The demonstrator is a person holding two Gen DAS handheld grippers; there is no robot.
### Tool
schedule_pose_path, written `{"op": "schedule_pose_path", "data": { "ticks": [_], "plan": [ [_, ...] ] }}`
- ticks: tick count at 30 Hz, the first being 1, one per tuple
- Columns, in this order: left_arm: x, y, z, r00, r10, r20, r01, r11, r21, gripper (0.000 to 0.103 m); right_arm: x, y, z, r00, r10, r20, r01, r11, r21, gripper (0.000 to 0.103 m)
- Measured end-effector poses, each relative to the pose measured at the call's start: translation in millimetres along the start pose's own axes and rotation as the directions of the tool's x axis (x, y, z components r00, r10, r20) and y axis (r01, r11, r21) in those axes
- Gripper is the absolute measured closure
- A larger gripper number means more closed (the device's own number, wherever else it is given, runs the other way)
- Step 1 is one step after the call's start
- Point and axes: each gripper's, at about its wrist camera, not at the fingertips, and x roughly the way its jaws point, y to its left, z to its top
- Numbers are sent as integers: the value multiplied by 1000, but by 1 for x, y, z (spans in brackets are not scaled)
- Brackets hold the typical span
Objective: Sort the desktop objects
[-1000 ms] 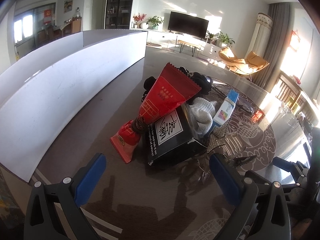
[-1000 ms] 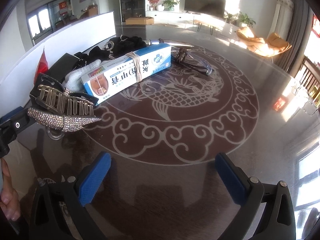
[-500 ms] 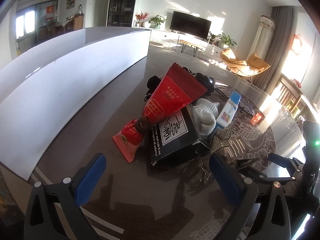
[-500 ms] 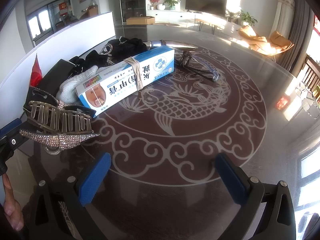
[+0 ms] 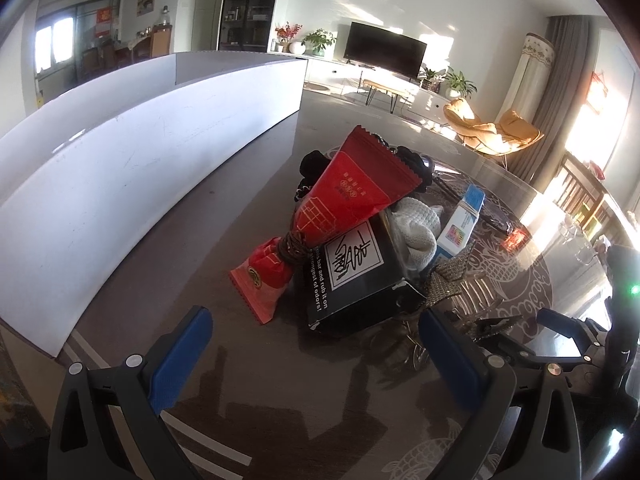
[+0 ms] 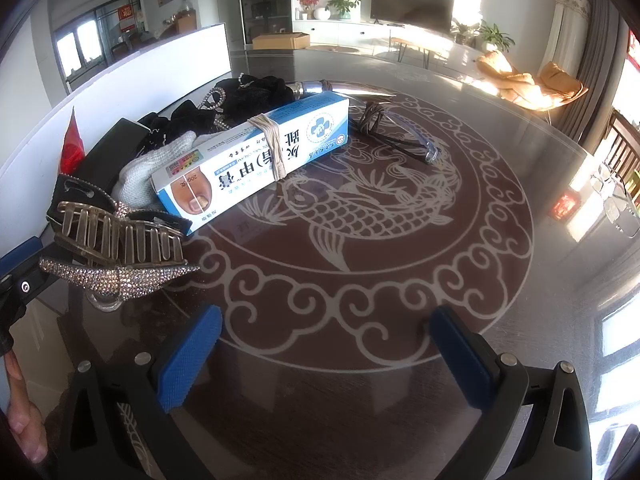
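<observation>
Here both grippers, left [image 5: 316, 350] and right [image 6: 326, 346], gape empty; black box [image 5: 356, 276] seemingly shut.

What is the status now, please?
Left gripper open, empty. Right gripper open, empty. Pile untouched: hair clip nearest, blue box behind. Nothing blocks.

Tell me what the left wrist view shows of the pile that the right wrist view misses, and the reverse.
Only the left wrist view shows the red snack bag's full face, its tied neck, and the printed top of the black box. Only the right wrist view shows the eyeglasses, the silver-capped horn-shaped piece behind the carton, and the carton's long printed face. Both show the blue-and-white carton, the white knit glove, the rhinestone hair claw, the black fabric items, the white board, and open, empty jaws.
</observation>
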Motion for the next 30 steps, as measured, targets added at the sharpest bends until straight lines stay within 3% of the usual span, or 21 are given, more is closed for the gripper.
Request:
{"op": "schedule_pose_path", "data": {
  "ticks": [20,30],
  "plan": [
    [8,-8,-2,999,32,-24,-31,999,42,0,0,0,0,1000,0,0,0,1000,-1,0],
    [10,-3,1,999,29,-30,-28,1000,14,0,0,0,0,1000,0,0,0,1000,-1,0]
  ]
}}
